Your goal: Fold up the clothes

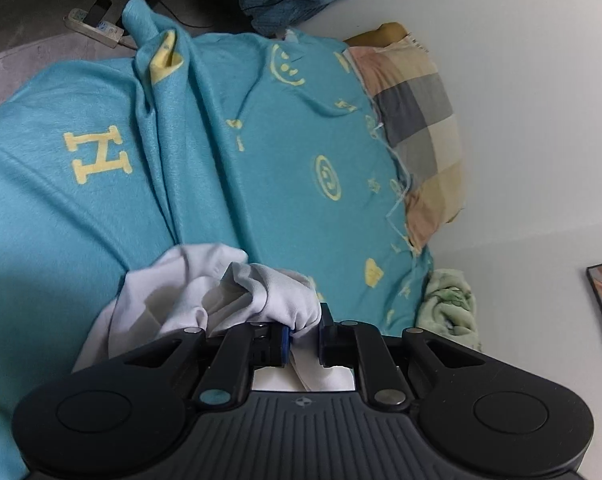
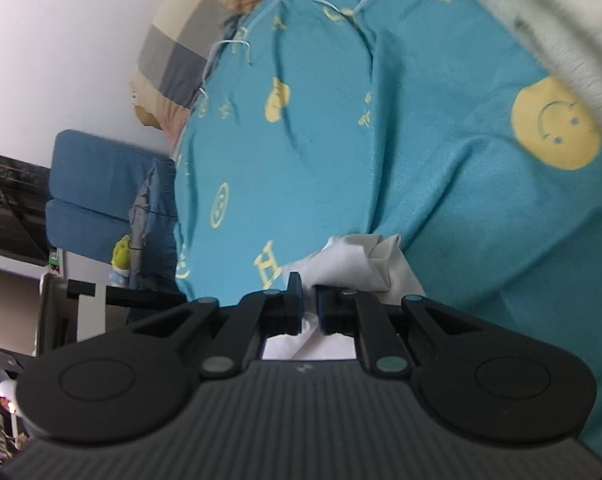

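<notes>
Between both tongs' [image 1: 304,338] pads, bunched white garment [image 1: 205,288].

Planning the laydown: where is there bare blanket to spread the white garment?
Free: blanket between its central ridge and the checked pillow, and around the big H. Crowded: pillow edge, green cloth. Both grippers hold the white garment.

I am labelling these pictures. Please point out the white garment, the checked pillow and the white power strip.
white garment [image 1: 277,292]: left wrist view, bunched fold.
checked pillow [image 1: 417,120]: left wrist view, grey square.
white power strip [image 1: 95,26]: left wrist view, its body.
</notes>
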